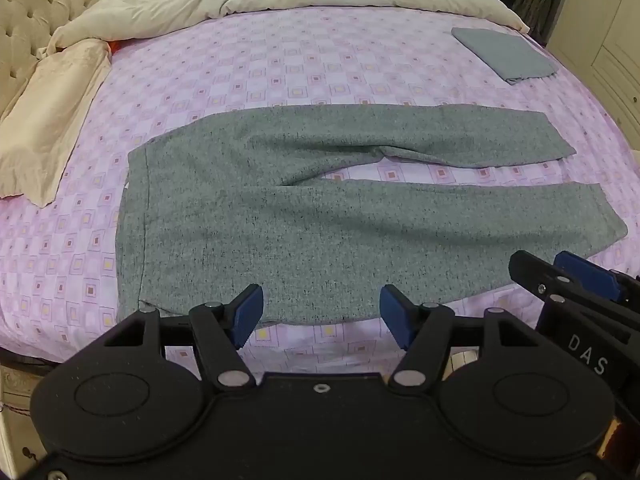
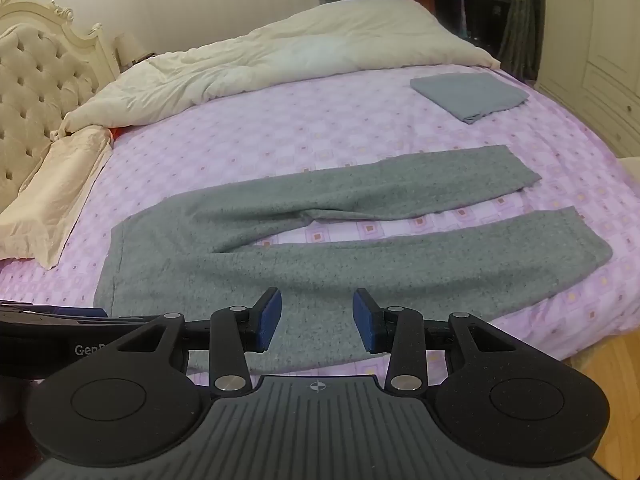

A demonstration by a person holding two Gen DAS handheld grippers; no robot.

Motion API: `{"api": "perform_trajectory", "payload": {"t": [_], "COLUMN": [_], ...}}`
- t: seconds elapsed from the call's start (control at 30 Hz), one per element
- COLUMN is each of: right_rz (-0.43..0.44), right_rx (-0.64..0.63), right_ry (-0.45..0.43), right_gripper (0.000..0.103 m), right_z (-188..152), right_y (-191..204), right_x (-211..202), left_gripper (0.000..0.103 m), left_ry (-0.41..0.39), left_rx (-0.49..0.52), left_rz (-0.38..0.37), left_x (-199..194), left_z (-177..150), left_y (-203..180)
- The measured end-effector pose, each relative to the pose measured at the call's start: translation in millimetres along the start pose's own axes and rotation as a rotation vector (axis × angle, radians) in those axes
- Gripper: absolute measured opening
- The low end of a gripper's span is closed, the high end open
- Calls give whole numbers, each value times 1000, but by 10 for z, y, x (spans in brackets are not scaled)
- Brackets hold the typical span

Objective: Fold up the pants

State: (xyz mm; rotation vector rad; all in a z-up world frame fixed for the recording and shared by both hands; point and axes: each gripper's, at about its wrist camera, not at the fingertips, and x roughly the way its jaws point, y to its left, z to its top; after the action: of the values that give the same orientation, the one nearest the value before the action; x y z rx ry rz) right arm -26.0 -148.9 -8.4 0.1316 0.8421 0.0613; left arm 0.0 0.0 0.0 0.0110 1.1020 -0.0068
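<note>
Grey knit pants [image 1: 280, 216] lie flat on the bed, waistband to the left and both legs stretched to the right with a gap between them. They show the same way in the right wrist view [image 2: 320, 256]. My left gripper [image 1: 322, 312] hovers open over the near edge of the pants, nothing between its blue pads. My right gripper [image 2: 317, 318] is open too, above the near leg, holding nothing. Its black fingers [image 1: 560, 280] show at the right of the left wrist view. Part of the left gripper body [image 2: 52, 328] sits at the left of the right wrist view.
The bed carries a pink patterned sheet [image 1: 280, 60]. A cream duvet [image 2: 300, 52] is bunched along the far side, and a beige pillow [image 1: 44, 128] lies left by the tufted headboard [image 2: 36, 92]. A folded blue-grey cloth [image 1: 506, 54] rests far right. Wardrobes [image 2: 600, 40] stand beyond.
</note>
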Motion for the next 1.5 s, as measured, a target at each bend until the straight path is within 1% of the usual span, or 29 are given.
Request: {"api": "perform_trajectory", "payload": {"t": [0.53, 0.77, 1.07, 1.23, 1.37, 1.5], "right_rz": [8, 12, 17, 17, 22, 26], "right_rx": [9, 10, 12, 13, 15, 16], "right_ry": [4, 6, 9, 9, 12, 18], "right_gripper": [39, 39, 39, 39, 39, 39], "right_z": [-18, -16, -13, -13, -15, -3], "right_y": [-12, -2, -34, -36, -38, -72], "right_x": [9, 24, 35, 35, 55, 80], "left_gripper": [67, 67, 67, 67, 67, 67], "left_ry": [-4, -1, 17, 2, 28, 30], "left_rx": [0, -1, -3, -7, 1, -3], "left_rz": [2, 6, 8, 1, 15, 15], "left_x": [26, 36, 55, 60, 72, 84], "left_z": [-31, -44, -8, -1, -9, -2], "left_y": [-74, -30, -37, -51, -76, -94]}}
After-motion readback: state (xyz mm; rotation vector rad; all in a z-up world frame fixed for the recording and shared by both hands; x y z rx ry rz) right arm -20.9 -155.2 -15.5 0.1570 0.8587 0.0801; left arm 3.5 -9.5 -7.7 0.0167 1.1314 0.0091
